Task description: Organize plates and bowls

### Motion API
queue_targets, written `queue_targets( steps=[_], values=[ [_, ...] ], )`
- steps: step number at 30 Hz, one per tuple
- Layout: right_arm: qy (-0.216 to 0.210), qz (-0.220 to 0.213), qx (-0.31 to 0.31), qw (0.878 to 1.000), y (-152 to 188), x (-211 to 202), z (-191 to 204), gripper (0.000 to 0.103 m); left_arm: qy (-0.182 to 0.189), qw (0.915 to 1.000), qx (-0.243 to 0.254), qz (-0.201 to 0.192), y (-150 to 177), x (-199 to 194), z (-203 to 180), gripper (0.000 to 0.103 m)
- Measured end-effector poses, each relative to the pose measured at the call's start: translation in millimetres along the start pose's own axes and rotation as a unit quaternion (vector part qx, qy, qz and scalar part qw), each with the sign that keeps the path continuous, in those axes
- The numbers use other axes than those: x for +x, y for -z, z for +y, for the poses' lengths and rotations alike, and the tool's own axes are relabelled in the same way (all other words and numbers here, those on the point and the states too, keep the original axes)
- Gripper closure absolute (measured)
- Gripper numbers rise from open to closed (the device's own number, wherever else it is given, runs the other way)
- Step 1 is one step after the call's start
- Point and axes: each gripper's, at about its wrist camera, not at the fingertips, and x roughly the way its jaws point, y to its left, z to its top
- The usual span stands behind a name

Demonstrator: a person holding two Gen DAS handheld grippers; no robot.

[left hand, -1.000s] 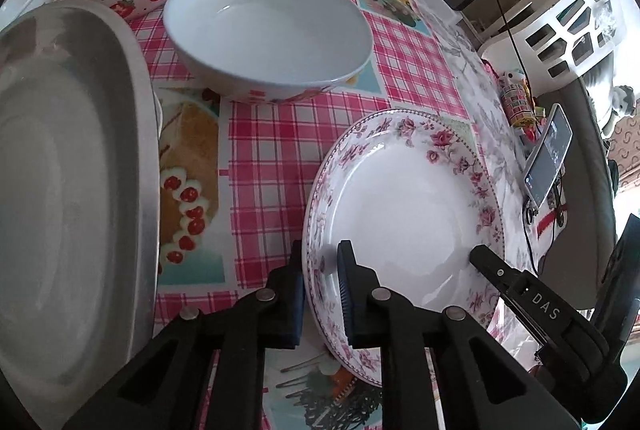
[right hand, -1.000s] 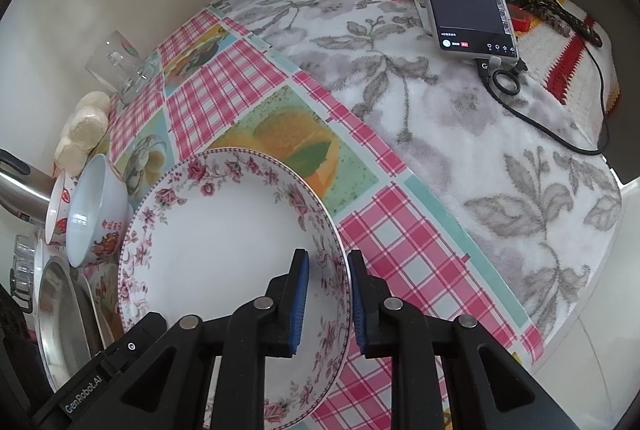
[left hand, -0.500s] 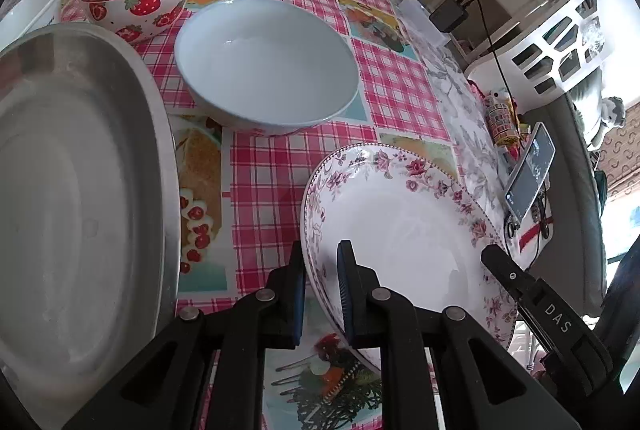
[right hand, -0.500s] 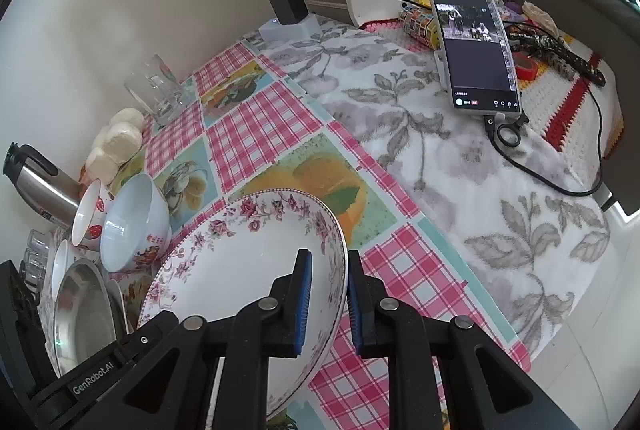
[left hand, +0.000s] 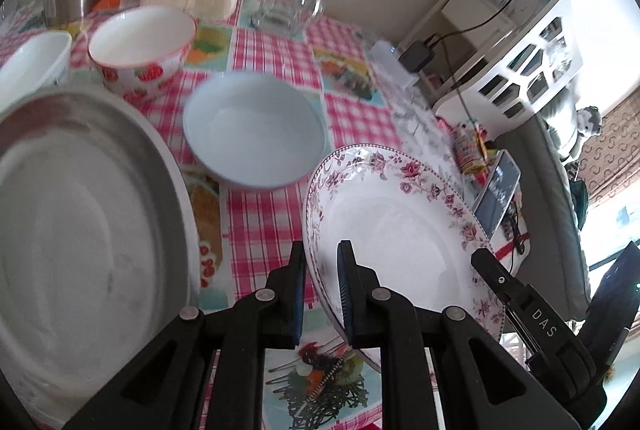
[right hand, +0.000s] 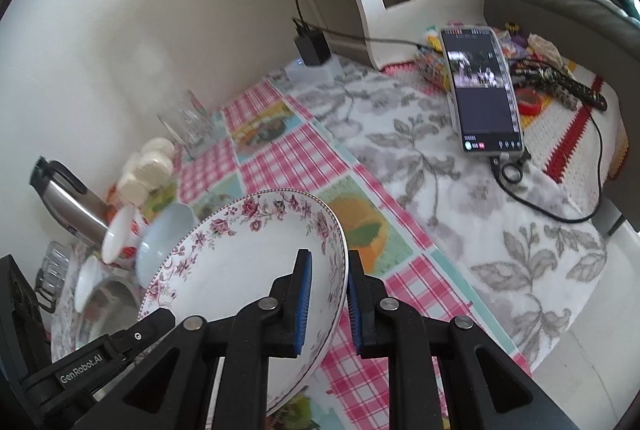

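steel plate (left hand: 92,230) at far left, pale bowl (left hand: 256,132) behind centre, both on the table. floral plate (left hand: 396,226) held clear of the checked cloth (left hand: 260,226) — left gripper (left hand: 320,286) clamped on its near-left rim, right gripper (right hand: 326,294) on the opposite rim. step in hand: carrying it. next, likely onto the steel plate — keep it level, lower together.

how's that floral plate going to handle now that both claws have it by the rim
The white rose-patterned china plate looks stiff and breakable. Its glossy glaze may slip between the pads. Left claw and right claw pinch opposite rims, so it probably won't tip.
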Motion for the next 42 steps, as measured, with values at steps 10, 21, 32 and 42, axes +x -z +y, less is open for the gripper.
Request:
queue_targets(
  steps=[10, 21, 32, 42],
  values=[
    [-0.02, -0.019, -0.034, 0.999, 4, -11, 41, 0.085, -0.005, 0.9995, -0.015, -0.029, -10, -31, 26, 0.088],
    [-0.036, -0.011, -0.079, 0.996, 22, -8, 101, 0.085, -0.023, 0.9975, -0.043, -0.051, -19, -65, 77, 0.088],
    [-0.054, 0.007, -0.115, 0.992, 46, 2, 158, 0.085, -0.054, 0.9937, -0.074, -0.065, -25, -91, 129, 0.088],
    [-0.062, 0.03, -0.132, 0.989, 65, 17, 193, 0.085, -0.076, 0.9906, -0.094, -0.063, -26, -105, 165, 0.088]
  ],
)
